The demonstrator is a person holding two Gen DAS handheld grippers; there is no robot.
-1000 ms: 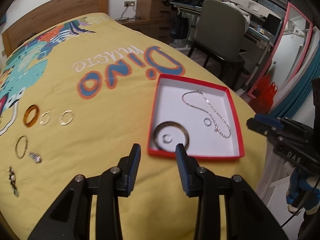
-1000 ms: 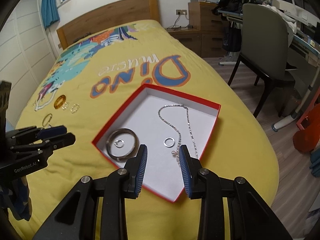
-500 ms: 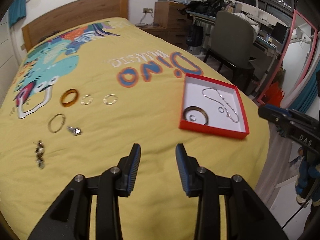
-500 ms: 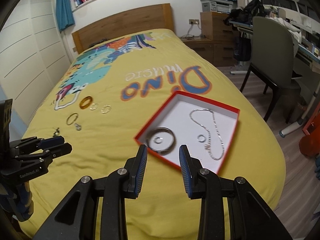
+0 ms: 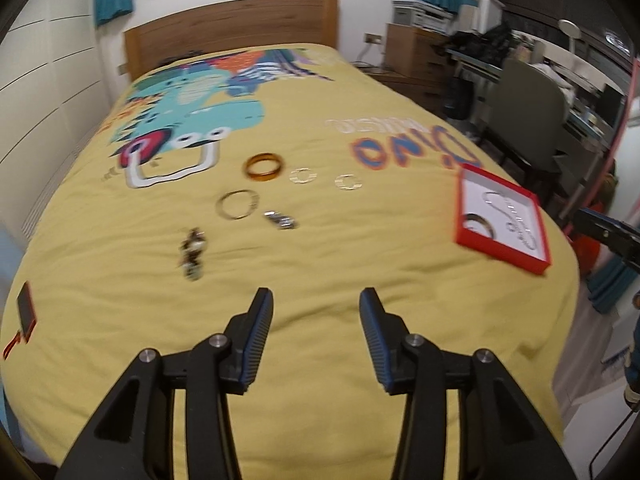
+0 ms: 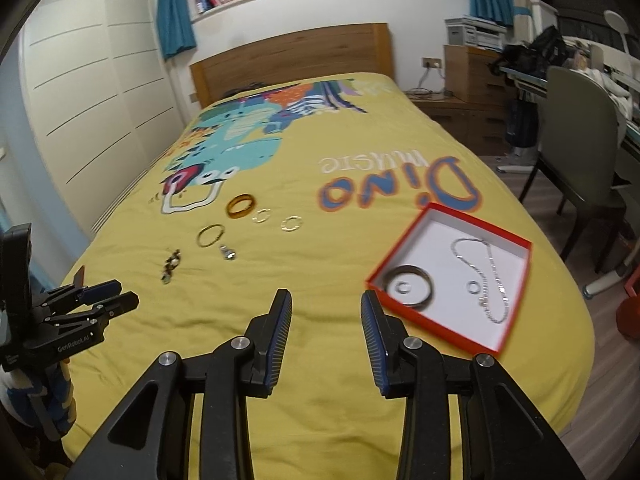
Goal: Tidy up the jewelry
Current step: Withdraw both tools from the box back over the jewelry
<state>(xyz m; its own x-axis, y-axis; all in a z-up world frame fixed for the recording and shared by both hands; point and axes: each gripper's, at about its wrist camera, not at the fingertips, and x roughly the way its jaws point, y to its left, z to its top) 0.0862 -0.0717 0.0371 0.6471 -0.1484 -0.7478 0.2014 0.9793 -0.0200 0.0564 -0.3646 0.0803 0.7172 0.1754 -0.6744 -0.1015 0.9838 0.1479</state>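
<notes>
A red box (image 5: 536,262) with a white inside (image 6: 440,236) lies on the yellow bedspread at the right; it holds a silver chain (image 6: 486,268), a dark bangle (image 6: 408,274) and two small rings. Loose on the bedspread lie an amber bangle (image 5: 263,166), two pale hoops (image 5: 303,176), a gold ring (image 5: 237,205), a small silver piece (image 5: 280,219) and a dark beaded piece (image 5: 192,250). My left gripper (image 5: 316,304) is open and empty above the bed's near part. My right gripper (image 6: 326,304) is open and empty, left of the box.
The bed has a wooden headboard (image 6: 292,60) at the far end. A grey chair (image 6: 580,152) and a cluttered desk stand right of the bed. White wardrobe doors (image 6: 100,100) line the left wall. A dark flat object (image 5: 26,306) lies at the bed's left edge.
Both grippers have pulled back and up from the box, so more of the bed shows. The left view has swung left toward the loose jewelry. Both stay open and empty.
</notes>
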